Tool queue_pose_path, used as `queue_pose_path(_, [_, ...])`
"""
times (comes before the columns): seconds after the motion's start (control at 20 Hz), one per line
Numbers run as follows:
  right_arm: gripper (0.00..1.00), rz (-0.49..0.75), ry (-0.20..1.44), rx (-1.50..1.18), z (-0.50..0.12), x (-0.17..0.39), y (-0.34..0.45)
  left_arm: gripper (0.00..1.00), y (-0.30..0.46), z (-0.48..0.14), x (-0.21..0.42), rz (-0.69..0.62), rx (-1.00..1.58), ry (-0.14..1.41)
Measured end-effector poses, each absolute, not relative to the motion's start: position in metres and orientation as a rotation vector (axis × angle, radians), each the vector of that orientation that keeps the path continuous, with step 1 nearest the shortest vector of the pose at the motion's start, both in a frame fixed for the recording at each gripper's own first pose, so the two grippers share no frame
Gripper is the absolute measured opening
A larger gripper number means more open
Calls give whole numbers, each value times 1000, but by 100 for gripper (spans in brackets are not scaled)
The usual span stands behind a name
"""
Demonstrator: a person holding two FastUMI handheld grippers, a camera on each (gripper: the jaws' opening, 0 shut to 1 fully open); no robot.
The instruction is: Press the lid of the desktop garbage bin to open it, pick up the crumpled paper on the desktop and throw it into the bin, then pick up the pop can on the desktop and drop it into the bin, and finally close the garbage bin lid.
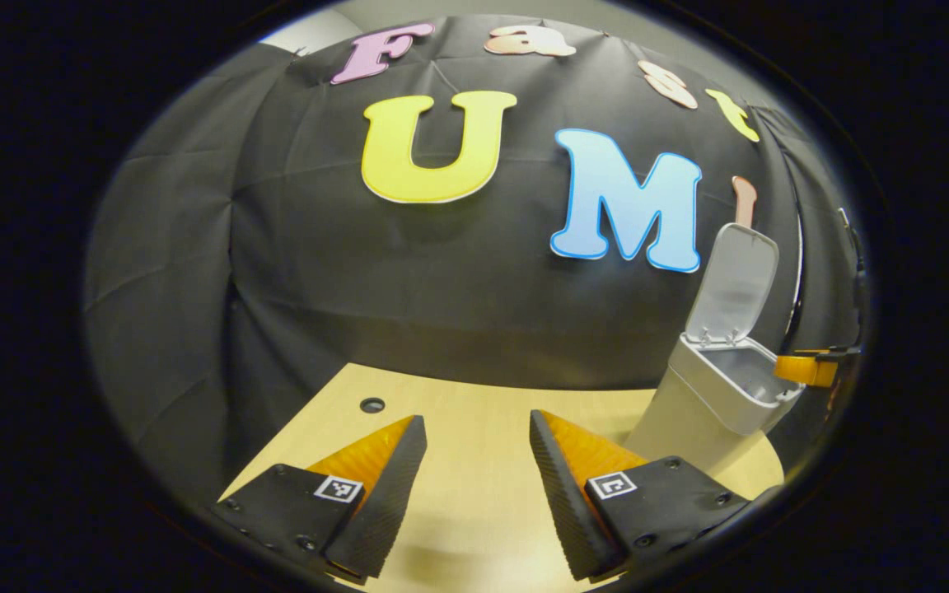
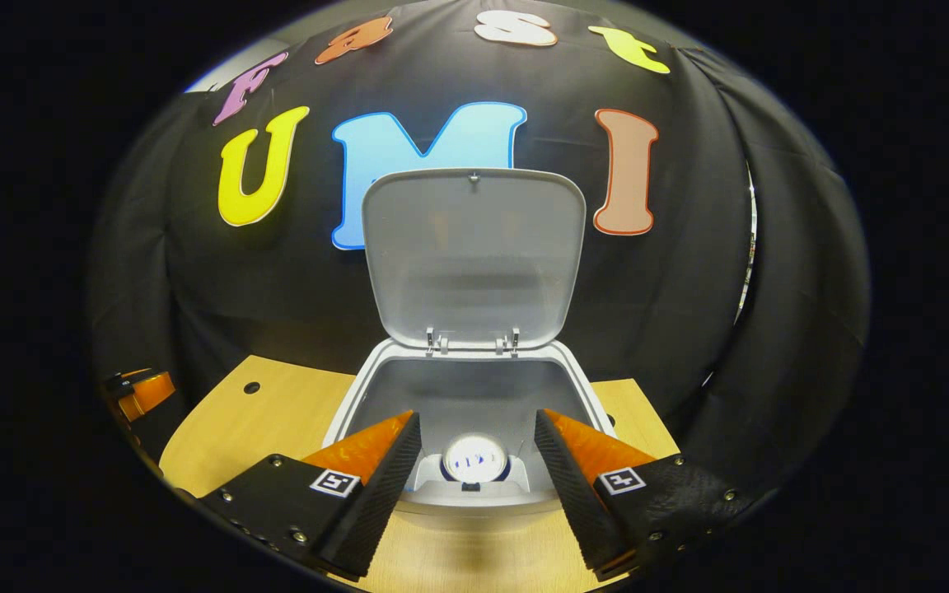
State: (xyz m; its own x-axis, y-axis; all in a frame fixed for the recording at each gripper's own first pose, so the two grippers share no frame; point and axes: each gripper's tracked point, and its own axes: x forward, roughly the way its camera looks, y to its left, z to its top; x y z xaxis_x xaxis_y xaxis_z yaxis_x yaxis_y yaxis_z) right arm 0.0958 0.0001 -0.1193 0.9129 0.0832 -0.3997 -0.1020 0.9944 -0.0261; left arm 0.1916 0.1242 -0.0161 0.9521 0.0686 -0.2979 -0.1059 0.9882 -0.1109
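Pale wood is what I have under both tools: the desktop [image 1: 474,428] runs bare between my left gripper [image 1: 477,469], whose jaws stand wide apart with nothing in them. A small dark hole [image 1: 372,404] sits in the board near its far left edge. Off to the right in the left gripper view stands the grey garbage bin [image 1: 689,420], its lid [image 1: 734,284] tipped up and back against the black cloth wall [image 1: 277,272]. Just past the bin's rim I can see a bit of the other gripper poking in at the edge.

From the right gripper view I am looking straight down into the bin [image 2: 474,395]. The lid [image 2: 473,255] stands upright on its two hinges at the back rim. My right gripper [image 2: 477,465] hangs over the front of the opening, jaws wide, holding nothing. Between the two fingers, down inside the bin, lies the pop can [image 2: 474,458], its round top end facing me. I cannot make out the crumpled paper in there. At the far left edge of this view the left gripper [image 2: 141,391] shows above the desktop [image 2: 277,412], well apart from the bin.
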Motion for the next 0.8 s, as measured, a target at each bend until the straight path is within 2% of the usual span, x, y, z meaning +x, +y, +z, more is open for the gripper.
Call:
queue_pose_path(0.6, [89, 105, 333, -32, -79, 111, 8, 85, 117, -20, 193, 65, -107, 304])
queue_pose_path(0.8, [90, 105, 278, -64, -46, 123, 6, 84, 114, -22, 194, 59, -107, 310])
